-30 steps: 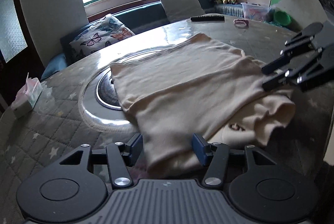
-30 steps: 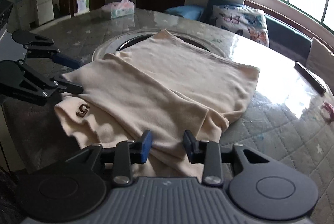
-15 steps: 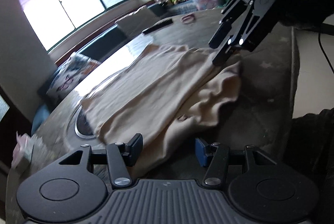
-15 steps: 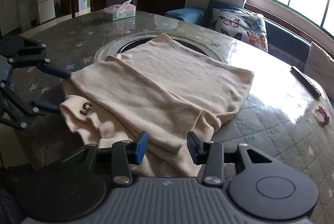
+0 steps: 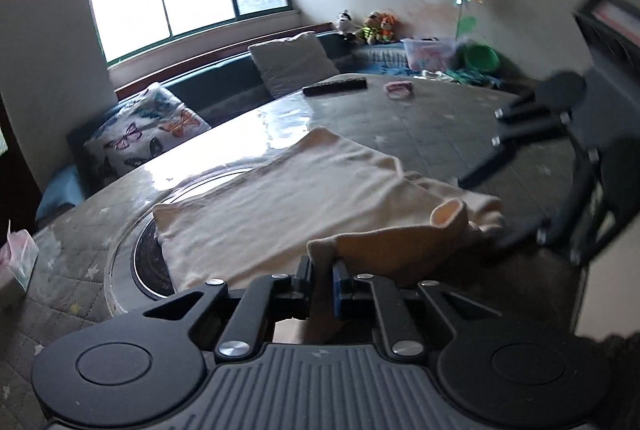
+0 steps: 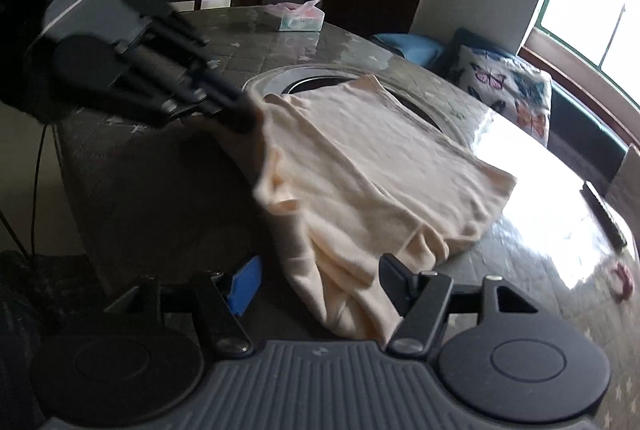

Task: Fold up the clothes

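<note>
A cream knitted garment lies partly folded on the round glass-topped table. My left gripper is shut on the garment's near edge, with a fold of cloth sticking up between its pads. In the right wrist view the left gripper holds that corner raised off the table. My right gripper has its jaws opening wide. A bunched end of the garment lies between them, and the blue pad stands clear of the cloth. In the left wrist view, the right gripper is blurred beside a rolled cuff.
A round recessed plate sits mid-table, partly under the garment. A tissue box stands at the far side, a black remote and a pink item near the window bench. The table's edge drops off beside the left gripper.
My left gripper has shut on the garment's near edge and lifted it. The right gripper's jaws have widened and no longer press the cloth. The garment's near end is now bunched.
</note>
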Tool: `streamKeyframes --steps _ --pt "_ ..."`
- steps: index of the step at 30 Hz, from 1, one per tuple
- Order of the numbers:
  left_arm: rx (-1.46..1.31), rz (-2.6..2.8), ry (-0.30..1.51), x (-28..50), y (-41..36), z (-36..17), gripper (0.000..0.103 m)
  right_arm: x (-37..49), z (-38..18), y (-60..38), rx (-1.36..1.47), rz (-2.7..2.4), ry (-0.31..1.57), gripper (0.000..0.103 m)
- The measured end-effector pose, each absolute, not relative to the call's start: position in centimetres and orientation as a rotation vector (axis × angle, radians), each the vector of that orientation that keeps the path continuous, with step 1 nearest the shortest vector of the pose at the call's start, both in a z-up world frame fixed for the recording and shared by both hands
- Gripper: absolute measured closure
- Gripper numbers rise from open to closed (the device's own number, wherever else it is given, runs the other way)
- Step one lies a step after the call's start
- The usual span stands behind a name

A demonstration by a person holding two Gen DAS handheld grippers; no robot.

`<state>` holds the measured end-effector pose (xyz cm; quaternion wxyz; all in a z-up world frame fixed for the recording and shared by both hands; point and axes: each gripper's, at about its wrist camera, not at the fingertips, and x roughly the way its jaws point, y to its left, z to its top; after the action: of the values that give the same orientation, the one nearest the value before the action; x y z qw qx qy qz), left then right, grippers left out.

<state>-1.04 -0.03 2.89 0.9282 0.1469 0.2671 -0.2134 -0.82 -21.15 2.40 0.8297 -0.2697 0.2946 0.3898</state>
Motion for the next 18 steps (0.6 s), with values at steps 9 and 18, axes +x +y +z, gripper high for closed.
streamKeyframes --steps 9,18 --pt "0.283 -0.436 0.599 -1.1 0.9 2.5 0.084 2.1 1.1 -19.8 -0.487 0.833 0.678 0.087" --pt "0.428 -0.4 0.607 -4.5 1.5 0.7 0.056 3.1 3.9 -20.5 -0.361 0.825 0.672 0.093"
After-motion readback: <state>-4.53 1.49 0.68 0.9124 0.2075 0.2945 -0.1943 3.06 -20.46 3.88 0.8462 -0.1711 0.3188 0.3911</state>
